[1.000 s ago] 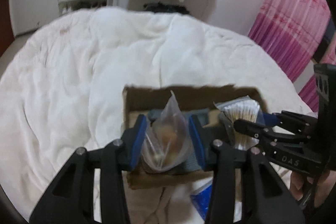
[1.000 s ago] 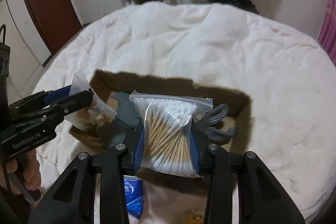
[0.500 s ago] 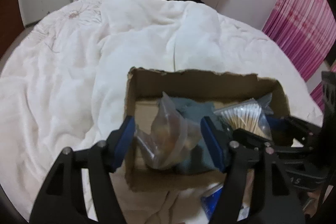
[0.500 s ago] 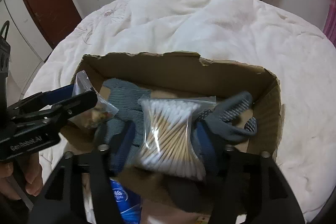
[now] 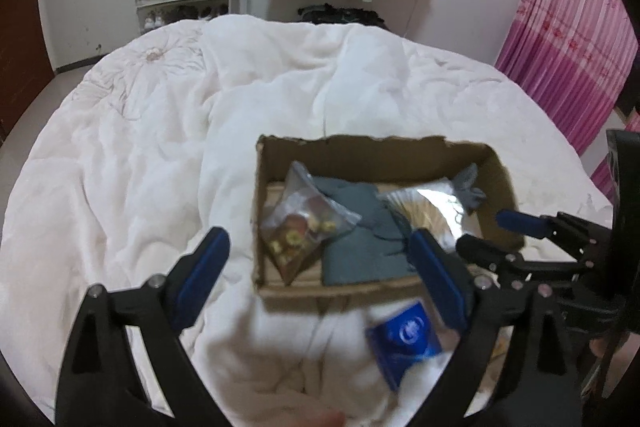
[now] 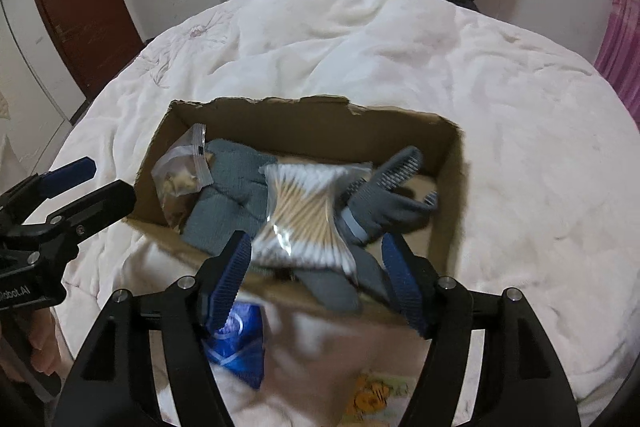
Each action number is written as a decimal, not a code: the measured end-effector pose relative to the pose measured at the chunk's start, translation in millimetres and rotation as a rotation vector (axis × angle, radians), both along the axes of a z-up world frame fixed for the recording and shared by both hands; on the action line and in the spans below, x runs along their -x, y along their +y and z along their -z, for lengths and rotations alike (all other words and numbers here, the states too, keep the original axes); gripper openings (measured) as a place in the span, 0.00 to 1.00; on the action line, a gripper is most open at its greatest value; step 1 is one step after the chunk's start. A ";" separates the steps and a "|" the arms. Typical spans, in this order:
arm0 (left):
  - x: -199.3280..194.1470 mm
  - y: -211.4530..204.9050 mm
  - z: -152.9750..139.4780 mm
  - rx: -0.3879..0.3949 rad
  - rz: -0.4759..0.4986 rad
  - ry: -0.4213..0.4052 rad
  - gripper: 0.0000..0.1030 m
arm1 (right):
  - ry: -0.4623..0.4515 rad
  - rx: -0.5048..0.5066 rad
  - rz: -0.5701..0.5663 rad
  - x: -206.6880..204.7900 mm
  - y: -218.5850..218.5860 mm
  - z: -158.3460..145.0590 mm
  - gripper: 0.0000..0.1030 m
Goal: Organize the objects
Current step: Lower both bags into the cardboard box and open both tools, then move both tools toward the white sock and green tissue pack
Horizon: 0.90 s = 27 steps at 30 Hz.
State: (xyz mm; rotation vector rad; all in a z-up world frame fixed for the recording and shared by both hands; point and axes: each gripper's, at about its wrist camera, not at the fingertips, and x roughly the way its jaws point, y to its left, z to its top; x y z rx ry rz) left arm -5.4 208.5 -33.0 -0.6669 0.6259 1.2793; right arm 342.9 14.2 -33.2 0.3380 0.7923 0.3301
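Cardboard box [image 6: 448, 187] at frame centre is now holding both bags: the snack bag [image 5: 304, 223] and the cotton swab bag [image 6: 304, 215], each clamped a second ago, are lying inside on grey gloves [image 6: 384, 203]. Left gripper [image 5: 316, 271] and right gripper [image 6: 316, 279] are gaping wide, holding nothing, backing away. A blue packet [image 6: 236, 343] is waiting, lower centre.

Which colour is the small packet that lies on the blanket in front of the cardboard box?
The small packet is blue with a white round logo, best seen in the right wrist view.
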 end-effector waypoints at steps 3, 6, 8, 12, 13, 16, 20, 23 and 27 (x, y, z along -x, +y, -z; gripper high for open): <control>-1.7 -19.3 -15.0 -0.025 0.006 -0.012 0.90 | -0.011 0.003 0.016 17.4 -6.2 -7.7 0.69; -6.6 -42.9 -33.9 -0.060 0.025 -0.011 0.90 | -0.019 0.005 0.034 35.0 -10.5 -17.5 0.69; -7.8 -58.3 -45.2 -0.082 0.037 -0.017 0.90 | -0.034 0.000 0.044 48.7 -14.2 -26.5 0.69; -13.4 -86.7 -66.6 -0.127 0.061 -0.013 0.90 | -0.062 -0.005 0.064 76.1 -18.9 -43.2 0.69; -15.0 -93.0 -71.6 -0.137 0.070 -0.006 0.90 | -0.069 0.000 0.064 83.1 -20.0 -47.4 0.69; -16.2 -110.8 -85.1 -0.162 0.086 -0.004 0.90 | -0.095 0.011 0.068 103.9 -22.8 -59.2 0.69; -15.9 -130.5 -99.6 -0.176 0.091 -0.013 0.90 | -0.128 0.018 0.078 131.8 -28.7 -73.0 0.69; -15.6 -145.8 -108.1 -0.178 0.102 -0.026 0.90 | -0.145 0.020 0.083 149.1 -32.1 -80.5 0.69; -16.9 -162.9 -114.4 -0.164 0.116 -0.025 0.90 | -0.158 0.044 0.084 168.6 -33.3 -87.1 0.69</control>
